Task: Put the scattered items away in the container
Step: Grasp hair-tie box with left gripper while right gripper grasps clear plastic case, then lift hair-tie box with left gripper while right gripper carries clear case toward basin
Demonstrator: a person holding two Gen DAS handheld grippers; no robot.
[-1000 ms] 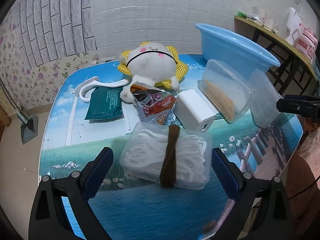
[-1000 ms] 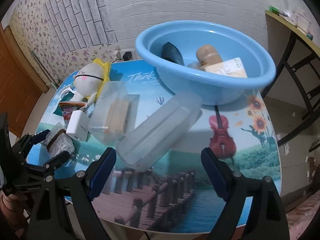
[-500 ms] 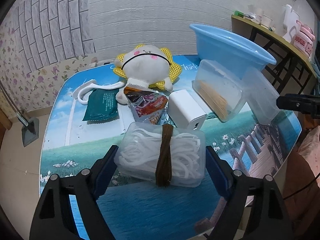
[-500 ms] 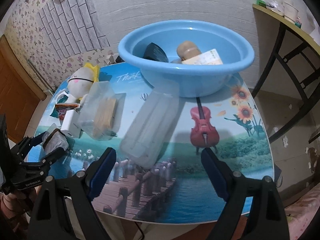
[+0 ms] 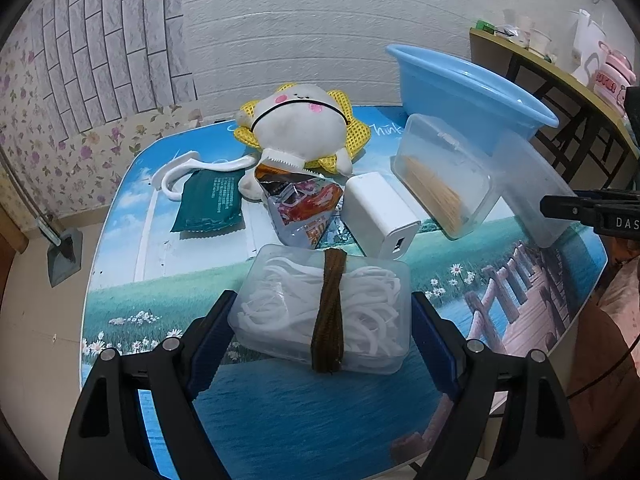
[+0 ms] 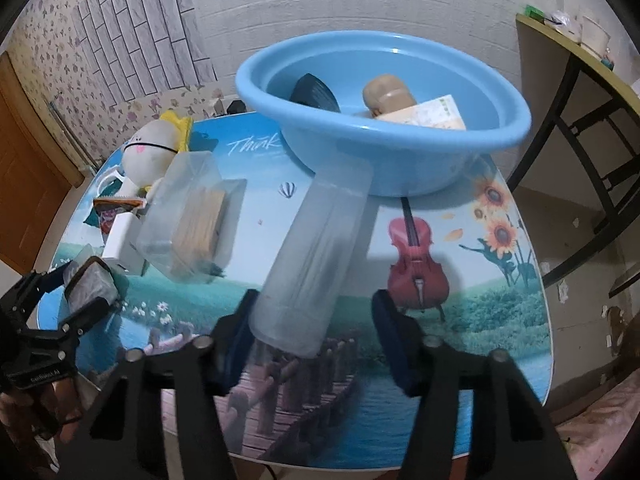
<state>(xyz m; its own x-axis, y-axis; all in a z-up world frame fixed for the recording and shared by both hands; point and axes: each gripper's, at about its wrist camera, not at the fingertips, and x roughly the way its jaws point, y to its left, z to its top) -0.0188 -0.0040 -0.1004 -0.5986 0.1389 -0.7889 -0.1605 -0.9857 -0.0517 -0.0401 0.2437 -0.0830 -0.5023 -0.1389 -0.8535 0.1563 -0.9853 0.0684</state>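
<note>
L tongs [image 5: 322, 312] clenched on floss box [image 5: 360, 308]. R tongs [image 6: 314, 312] just been closing round long box [image 6: 320, 248], one pad not touching. Risk: uneven squeeze skews it, slick plastic slips short of basin [image 6: 400, 136].

We read "Think" in white script on the table [image 6: 256, 145], just beside the blue basin [image 6: 400, 148]. Past the basin's far side, "DAS" shows on the right gripper [image 5: 624, 223]. Print on the green packet [image 5: 210, 204] is too small for us.

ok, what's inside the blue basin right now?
In the blue basin: a dark rounded item, a tan bottle-like thing and a cream printed packet. The near wall hides the floor and their lower parts.
</note>
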